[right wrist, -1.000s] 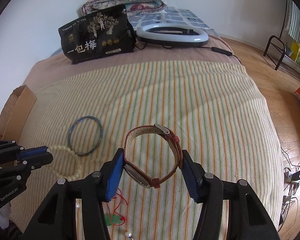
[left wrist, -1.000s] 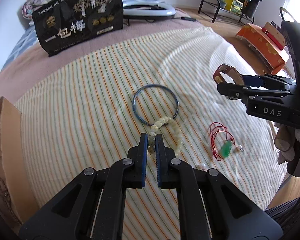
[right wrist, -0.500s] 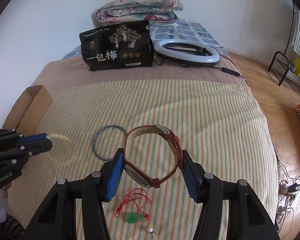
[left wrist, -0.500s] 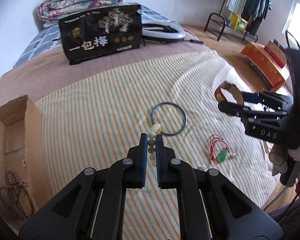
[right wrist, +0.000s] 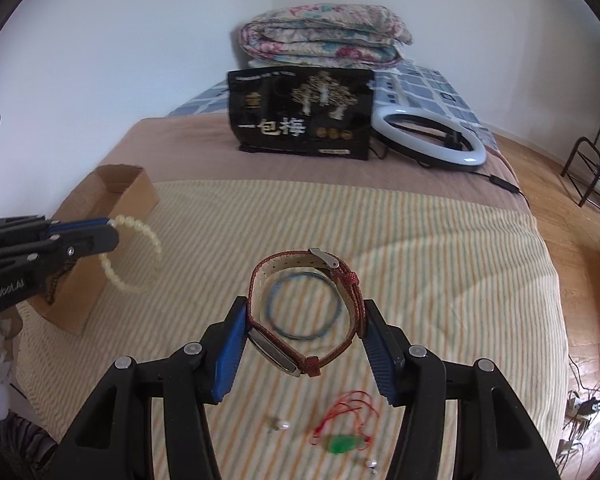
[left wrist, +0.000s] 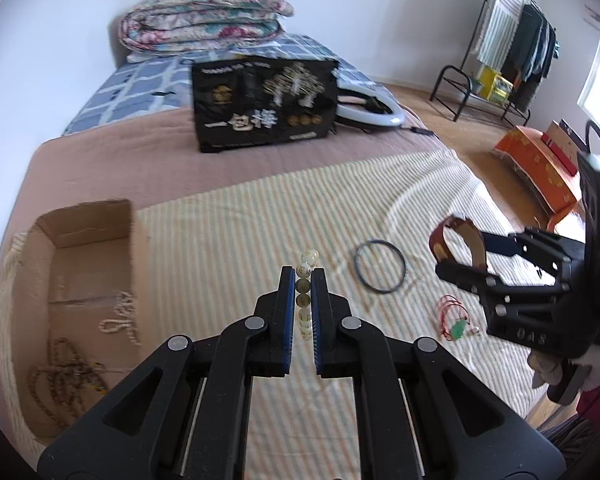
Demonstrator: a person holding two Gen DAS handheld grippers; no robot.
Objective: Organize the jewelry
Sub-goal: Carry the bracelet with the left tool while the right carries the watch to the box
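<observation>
left gripper (left wrist: 303,300) clamps pale round-bead bracelet (right wrist: 134,254) | right gripper (right wrist: 304,344) holds red-strap wristwatch (right wrist: 306,308) | risk: bracelet catches brown cardboard box (left wrist: 88,240) wall at 10 o'clock, slips

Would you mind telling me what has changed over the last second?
The left gripper has lifted the bead bracelet off the striped blanket and carried it toward the cardboard box. The right gripper still holds the watch; blue bangle and red-cord pendant unmoved.
</observation>
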